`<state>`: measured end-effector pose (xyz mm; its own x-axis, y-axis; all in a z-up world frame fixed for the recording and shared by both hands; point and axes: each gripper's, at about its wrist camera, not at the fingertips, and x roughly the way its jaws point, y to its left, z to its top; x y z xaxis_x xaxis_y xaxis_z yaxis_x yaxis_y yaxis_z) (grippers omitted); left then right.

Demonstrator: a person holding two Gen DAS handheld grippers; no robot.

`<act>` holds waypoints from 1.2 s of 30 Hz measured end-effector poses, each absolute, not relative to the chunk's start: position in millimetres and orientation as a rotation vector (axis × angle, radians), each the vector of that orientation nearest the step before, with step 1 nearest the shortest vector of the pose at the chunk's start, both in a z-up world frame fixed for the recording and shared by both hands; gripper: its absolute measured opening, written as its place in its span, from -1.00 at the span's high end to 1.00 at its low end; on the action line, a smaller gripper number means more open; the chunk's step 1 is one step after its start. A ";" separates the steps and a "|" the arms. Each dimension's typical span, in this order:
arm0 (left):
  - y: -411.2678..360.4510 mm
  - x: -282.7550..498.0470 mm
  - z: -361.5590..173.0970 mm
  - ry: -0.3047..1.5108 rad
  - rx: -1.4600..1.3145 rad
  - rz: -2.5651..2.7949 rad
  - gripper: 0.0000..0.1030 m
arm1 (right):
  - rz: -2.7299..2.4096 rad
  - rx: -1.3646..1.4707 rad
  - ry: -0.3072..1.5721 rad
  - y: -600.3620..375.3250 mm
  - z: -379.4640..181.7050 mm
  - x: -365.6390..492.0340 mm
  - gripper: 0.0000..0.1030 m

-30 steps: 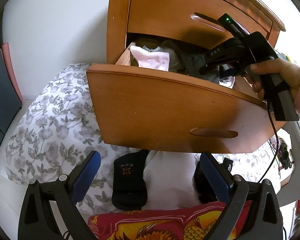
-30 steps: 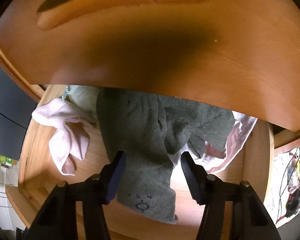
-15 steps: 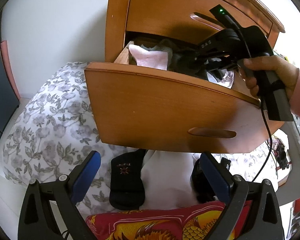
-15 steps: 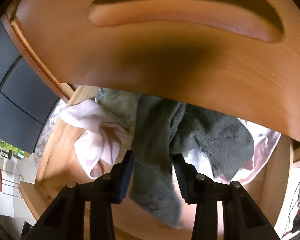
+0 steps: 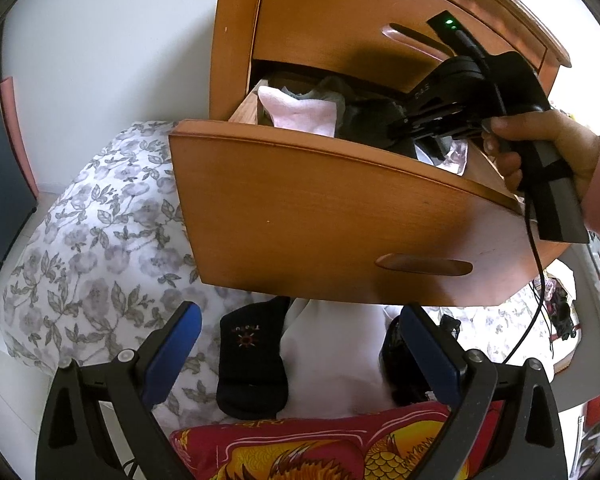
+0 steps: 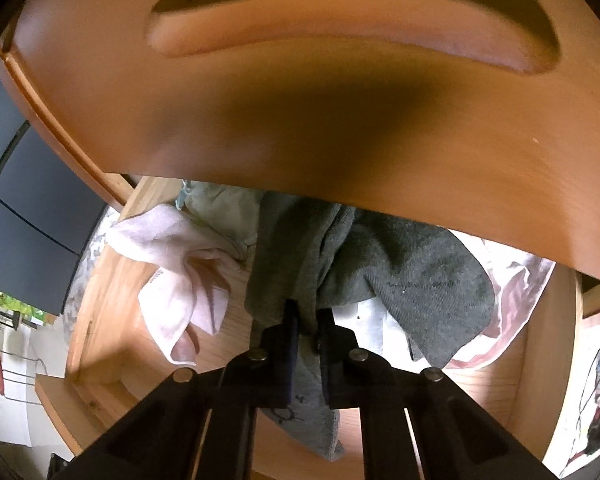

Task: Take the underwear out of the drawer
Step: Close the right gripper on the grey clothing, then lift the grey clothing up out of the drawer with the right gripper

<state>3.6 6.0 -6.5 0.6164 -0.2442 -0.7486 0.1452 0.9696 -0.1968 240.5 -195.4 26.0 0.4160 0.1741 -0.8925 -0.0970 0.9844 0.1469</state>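
Observation:
The lower wooden drawer (image 5: pixel 340 216) stands pulled out, with loose clothes in it. In the right wrist view a dark grey garment (image 6: pixel 412 280) lies across the drawer floor (image 6: pixel 224 332). My right gripper (image 6: pixel 306 316) reaches down into the drawer, its jaws closing tight on a bunched fold of that grey garment. A pink cloth (image 6: pixel 172 264) lies to its left and a pale pink-and-white piece (image 6: pixel 512 292) to its right. My left gripper (image 5: pixel 300 320) hangs open below the drawer front, holding nothing.
The closed upper drawer front (image 6: pixel 300 100) overhangs the open one closely. A person's hand (image 5: pixel 548 140) grips the right tool. Below lie floral bedding (image 5: pixel 100 240), a black sock (image 5: pixel 252 360), a white cloth (image 5: pixel 332 352) and red-and-gold fabric (image 5: pixel 320 452).
My right gripper's fingers came together from wide apart and now pinch the grey garment, which has bunched up. The left gripper stayed where it was.

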 end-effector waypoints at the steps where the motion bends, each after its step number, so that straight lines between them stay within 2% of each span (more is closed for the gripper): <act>1: 6.0 3.5 -6.5 0.879 -0.121 -0.224 -0.93 | 0.175 0.090 1.125 -197.8 30.4 235.8 0.83; 23: 1.6 -1.5 -3.9 0.866 -0.077 -0.167 -0.93 | 0.290 0.215 0.906 -233.6 133.8 137.3 0.85; 36: -0.1 -3.9 -2.3 0.860 -0.057 -0.135 -0.93 | 0.310 0.217 0.802 -235.6 174.9 101.4 0.85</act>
<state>-3.9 -0.1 -2.3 0.6446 -0.1414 -0.7513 0.0954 0.9899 -0.1044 101.4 -235.6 174.9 0.6540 0.3519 -0.6696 -0.1892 0.9332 0.3056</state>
